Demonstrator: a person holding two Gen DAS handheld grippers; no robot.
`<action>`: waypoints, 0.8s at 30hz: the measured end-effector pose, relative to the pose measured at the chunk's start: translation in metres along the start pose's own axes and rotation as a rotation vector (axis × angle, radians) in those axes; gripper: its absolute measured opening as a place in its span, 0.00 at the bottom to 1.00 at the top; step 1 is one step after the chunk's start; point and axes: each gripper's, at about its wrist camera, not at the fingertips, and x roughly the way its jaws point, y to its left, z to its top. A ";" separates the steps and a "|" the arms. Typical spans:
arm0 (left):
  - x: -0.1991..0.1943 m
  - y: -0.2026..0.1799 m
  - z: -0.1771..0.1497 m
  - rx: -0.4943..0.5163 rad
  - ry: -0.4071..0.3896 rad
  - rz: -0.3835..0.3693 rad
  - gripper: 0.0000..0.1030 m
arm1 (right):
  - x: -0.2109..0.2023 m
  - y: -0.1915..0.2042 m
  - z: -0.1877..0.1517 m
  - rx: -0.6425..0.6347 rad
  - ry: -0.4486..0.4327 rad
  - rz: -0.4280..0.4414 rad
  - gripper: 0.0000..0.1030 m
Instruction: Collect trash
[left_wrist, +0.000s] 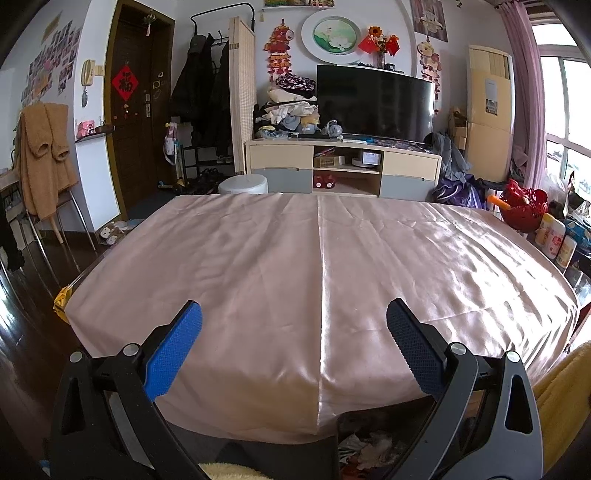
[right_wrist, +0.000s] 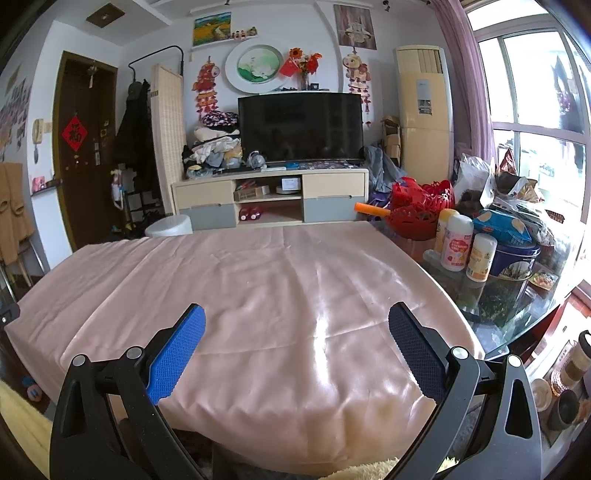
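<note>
A pink satin cloth (left_wrist: 295, 266) covers the table in front of me; no loose trash shows on it in either view. My left gripper (left_wrist: 294, 317) hangs open over the cloth's near edge with nothing between its blue pads (left_wrist: 173, 350). Below that edge, a dark bin (left_wrist: 369, 446) holds crumpled paper and wrappers. In the right wrist view, my right gripper (right_wrist: 297, 319) is also open and empty above the same cloth (right_wrist: 258, 288).
At the table's right end stand a red basket (right_wrist: 417, 210), several white bottles (right_wrist: 456, 242), a blue tin (right_wrist: 513, 258) and plastic bags (right_wrist: 476, 173). A TV cabinet (left_wrist: 343, 170) and a white stool (left_wrist: 243, 184) lie beyond the far edge. A chair with a brown robe (left_wrist: 44, 158) is at left.
</note>
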 end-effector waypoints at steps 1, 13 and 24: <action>0.000 0.000 0.000 0.000 0.000 0.000 0.92 | 0.000 0.000 0.000 0.002 0.000 0.000 0.97; 0.000 -0.001 0.001 -0.001 -0.001 0.001 0.92 | -0.002 0.000 -0.001 0.011 0.001 -0.001 0.97; -0.001 -0.001 0.001 -0.003 -0.002 0.002 0.92 | -0.003 -0.001 -0.001 0.012 0.007 -0.001 0.97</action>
